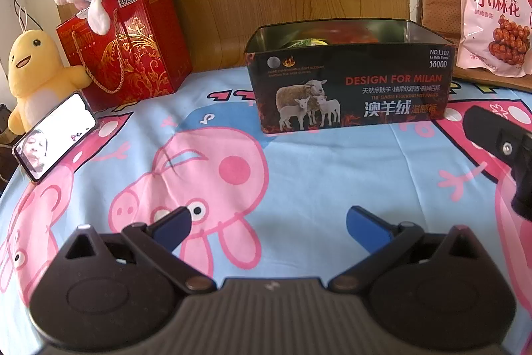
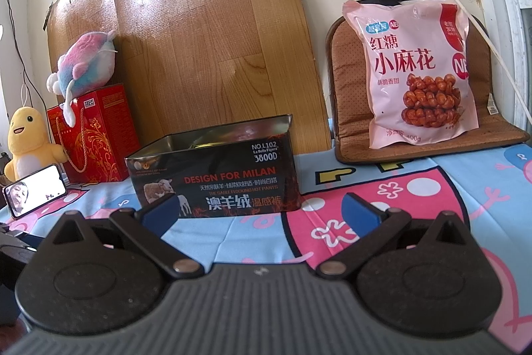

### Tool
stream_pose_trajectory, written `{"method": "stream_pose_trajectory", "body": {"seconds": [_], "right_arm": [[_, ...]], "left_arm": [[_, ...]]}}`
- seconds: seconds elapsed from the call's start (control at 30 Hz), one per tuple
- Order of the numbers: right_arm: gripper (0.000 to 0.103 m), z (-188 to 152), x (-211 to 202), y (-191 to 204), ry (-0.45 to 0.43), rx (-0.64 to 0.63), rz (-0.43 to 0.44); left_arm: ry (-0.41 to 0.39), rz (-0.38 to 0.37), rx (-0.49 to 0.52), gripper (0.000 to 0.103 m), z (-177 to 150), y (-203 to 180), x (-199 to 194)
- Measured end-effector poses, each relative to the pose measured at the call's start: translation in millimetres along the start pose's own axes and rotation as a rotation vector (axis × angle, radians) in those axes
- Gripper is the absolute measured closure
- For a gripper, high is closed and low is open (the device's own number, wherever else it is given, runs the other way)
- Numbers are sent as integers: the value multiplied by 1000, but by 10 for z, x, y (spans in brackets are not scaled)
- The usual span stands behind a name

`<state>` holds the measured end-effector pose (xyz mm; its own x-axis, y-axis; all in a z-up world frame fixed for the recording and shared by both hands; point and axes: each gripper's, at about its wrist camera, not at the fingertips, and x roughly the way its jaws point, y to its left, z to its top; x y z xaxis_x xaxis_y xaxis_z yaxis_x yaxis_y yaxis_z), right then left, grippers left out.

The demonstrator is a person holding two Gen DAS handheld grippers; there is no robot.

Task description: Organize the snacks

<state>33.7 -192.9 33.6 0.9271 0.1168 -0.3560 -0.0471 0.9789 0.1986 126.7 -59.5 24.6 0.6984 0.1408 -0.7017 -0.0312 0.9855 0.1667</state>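
Snack bag, one pink pack, leans upright on a brown cushion behind one open black tin. Left gripper and right gripper hover low over the cartoon cloth, jaws apart, empty

Both wrist cameras sit low over the cartoon-print cloth, looking toward the far wall. The left view faces the black tin nearly head-on and close. The right view looks from further right, sharing the tin and the pink snack bag.
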Motion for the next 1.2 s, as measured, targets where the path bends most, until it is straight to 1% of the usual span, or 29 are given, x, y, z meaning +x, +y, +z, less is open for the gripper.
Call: {"method": "stream_pose_trajectory", "body": {"seconds": [0.73, 1.2], "right_arm": [[0, 1, -1, 0, 1, 0, 0], [0, 3, 0, 1, 0, 1, 0]], "left_arm": [[-4, -8, -2, 0, 12, -2, -6], [-31, -59, -15, 0, 18, 9, -38]]}}
